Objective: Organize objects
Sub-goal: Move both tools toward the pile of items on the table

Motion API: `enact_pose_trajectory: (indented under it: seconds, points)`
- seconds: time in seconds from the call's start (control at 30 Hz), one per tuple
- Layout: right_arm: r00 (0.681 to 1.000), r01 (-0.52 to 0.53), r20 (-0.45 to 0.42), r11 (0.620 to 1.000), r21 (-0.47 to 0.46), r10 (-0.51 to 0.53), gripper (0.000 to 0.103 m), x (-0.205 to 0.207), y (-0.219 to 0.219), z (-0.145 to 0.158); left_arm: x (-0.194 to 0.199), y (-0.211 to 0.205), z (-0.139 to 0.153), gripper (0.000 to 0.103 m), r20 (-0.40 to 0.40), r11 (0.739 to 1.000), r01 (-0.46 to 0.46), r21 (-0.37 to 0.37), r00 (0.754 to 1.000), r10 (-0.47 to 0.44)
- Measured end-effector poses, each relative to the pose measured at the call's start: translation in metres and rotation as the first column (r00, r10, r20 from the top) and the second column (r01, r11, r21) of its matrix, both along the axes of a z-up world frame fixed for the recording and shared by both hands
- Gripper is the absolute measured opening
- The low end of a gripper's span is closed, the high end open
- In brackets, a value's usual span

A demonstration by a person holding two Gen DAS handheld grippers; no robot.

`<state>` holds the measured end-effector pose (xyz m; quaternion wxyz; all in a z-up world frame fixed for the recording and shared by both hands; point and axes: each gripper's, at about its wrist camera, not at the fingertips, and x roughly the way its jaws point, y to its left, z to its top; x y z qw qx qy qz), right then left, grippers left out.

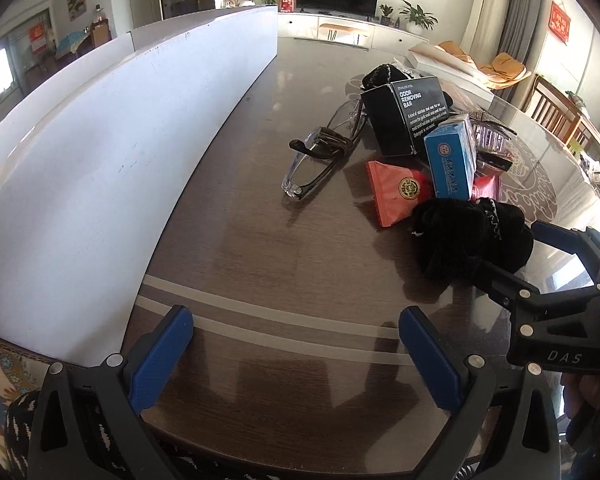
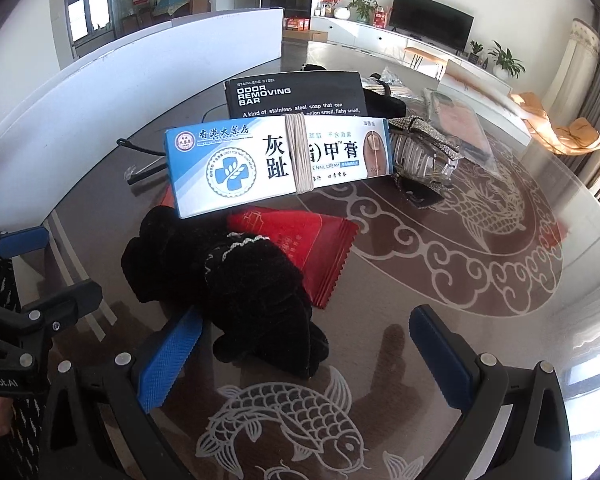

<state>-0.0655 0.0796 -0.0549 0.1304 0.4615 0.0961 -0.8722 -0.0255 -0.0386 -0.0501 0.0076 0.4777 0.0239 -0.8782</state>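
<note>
A pile of objects lies on the dark glass table (image 1: pixel 260 248). It holds a black velvet pouch (image 2: pixel 236 292) (image 1: pixel 468 236), a blue-and-white nail cream box (image 2: pixel 276 164) (image 1: pixel 450 160), a black "Odor Removing Bar" box (image 2: pixel 296 94) (image 1: pixel 404 116), a red packet (image 2: pixel 308 248) (image 1: pixel 396 192), clear glasses (image 1: pixel 320 160) and a rhinestone hair clip (image 2: pixel 424 156). My left gripper (image 1: pixel 296 360) is open and empty over bare table, left of the pile. My right gripper (image 2: pixel 304 360) is open, its left pad (image 2: pixel 168 364) next to the pouch's near end.
A long white board (image 1: pixel 100 152) stands along the table's left side. A clear plastic sleeve (image 2: pixel 460 120) lies behind the pile. The table's right part shows a fish and dragon pattern (image 2: pixel 480 220). Wooden chairs (image 1: pixel 556 108) stand at the far right.
</note>
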Motion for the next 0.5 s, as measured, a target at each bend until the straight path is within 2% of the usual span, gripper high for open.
enact_pose_trajectory:
  seconds: [0.07,0.3,0.5]
  points:
    - [0.998,0.056,0.027,0.998,-0.035,-0.055,0.103,-0.008,0.011,-0.002,0.001,0.002,0.0,0.103,0.001,1.0,0.012,-0.005,1.0,-0.012]
    - [0.982,0.189,0.023,0.982,-0.029,-0.188,0.103,-0.008,0.052,-0.001,0.0,0.001,0.001,0.103,0.004,1.0,0.016,0.011,1.0,-0.016]
    - [0.981,0.192,0.005,0.981,-0.034,-0.192,0.103,-0.001,0.081,-0.001,-0.002,0.006,0.001,0.103,0.005,1.0,0.022,-0.003,1.0,-0.022]
